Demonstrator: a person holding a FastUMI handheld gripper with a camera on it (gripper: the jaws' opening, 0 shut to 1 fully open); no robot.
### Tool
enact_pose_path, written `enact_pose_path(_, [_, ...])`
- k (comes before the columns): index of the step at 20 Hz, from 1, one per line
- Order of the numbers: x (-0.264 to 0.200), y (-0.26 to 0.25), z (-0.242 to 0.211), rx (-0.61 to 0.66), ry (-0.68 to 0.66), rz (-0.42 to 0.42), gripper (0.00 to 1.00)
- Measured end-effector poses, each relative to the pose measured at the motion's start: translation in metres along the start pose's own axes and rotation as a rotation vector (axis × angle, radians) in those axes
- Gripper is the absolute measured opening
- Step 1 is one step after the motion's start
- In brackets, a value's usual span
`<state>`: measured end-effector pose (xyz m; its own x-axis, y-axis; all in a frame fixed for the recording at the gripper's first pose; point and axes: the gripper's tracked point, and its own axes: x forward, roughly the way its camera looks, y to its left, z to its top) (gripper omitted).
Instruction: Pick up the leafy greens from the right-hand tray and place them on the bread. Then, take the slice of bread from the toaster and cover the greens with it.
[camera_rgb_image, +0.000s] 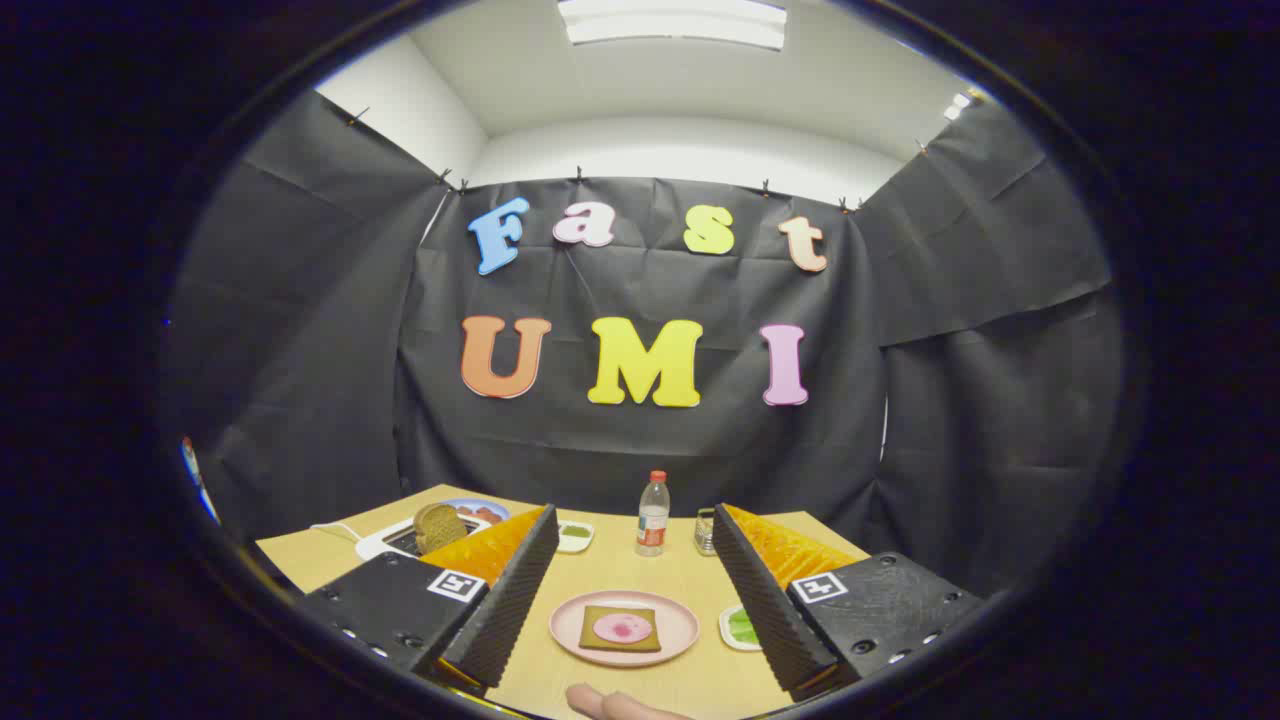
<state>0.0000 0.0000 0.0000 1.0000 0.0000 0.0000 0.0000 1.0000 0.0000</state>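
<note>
Taking the pink plate (600, 645) as the landmark, the scene ran as follows. Far to the left of the plate and farther back on the wooden table (690, 680), a white toaster (385, 543) stood with a slice of bread (438, 526) sticking up out of it; the toaster's near side was hidden behind the gripper's left finger. A blue plate (480, 509) lay just behind the toaster, and what sat on it was too small to make out. Behind the plate and slightly left, a small white dish (575, 537) held something green, partly cut off by the same finger.

On the pink plate lay a square slice of bread (621, 629) with a round pink piece (622, 627) on top. The gripper (628, 625) hung above the table with its fingers spread wide, one on either side of the plate, grasping nothing. Just in front of the plate, a fingertip of a person's hand (610, 704) showed, the rest cut off.

Behind the plate stood a clear bottle (652, 516) with a red cap, and to its right a small metal object (705, 532), half hidden. Just right of the plate, the tray (728, 630) with the leafy greens (742, 627) peeked out, mostly covered by the right finger.
</note>
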Motion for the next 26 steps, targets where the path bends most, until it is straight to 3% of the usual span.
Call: enact_pose_path(26, [-0.008,-0.039,-0.011,0.002,0.012,-0.044,0.95])
